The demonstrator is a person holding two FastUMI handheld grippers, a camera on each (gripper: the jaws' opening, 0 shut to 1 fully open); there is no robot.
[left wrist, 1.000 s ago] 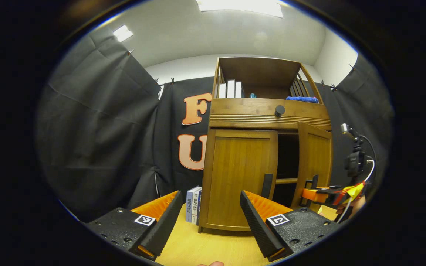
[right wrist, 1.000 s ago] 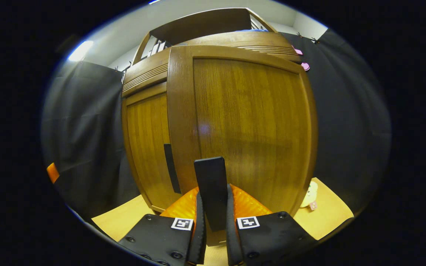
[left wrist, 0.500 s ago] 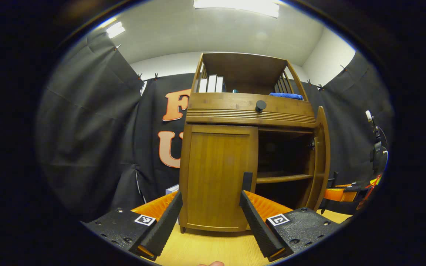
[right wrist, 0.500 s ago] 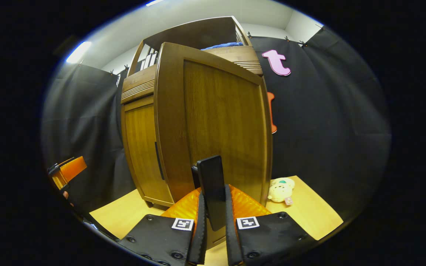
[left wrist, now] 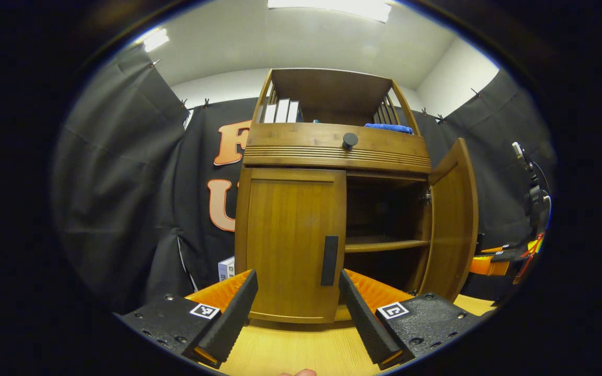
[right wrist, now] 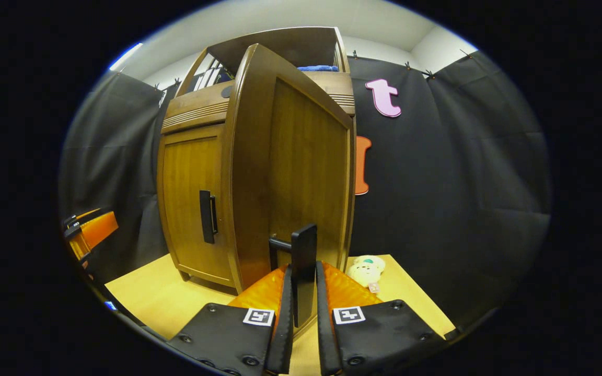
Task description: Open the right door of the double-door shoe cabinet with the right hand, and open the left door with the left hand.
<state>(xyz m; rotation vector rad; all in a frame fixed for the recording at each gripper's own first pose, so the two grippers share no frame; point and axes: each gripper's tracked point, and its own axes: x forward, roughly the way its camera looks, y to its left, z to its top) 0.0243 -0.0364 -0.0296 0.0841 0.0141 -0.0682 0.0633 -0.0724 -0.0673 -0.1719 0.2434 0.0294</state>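
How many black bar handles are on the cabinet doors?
2: one handle on the closed left door, one handle on the open right door, clamped by the right gripper.

Brown cabinet [left wrist: 290, 245]; black handle [left wrist: 330, 260]

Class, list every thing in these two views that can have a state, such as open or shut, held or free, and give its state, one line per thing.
Right door: swung wide open.
Left door: shut.
Right door's handle: clamped between the fingers of the right gripper.
Left door's handle: free, untouched.
Left gripper: open, short of the left door's handle.
Drawer: shut.
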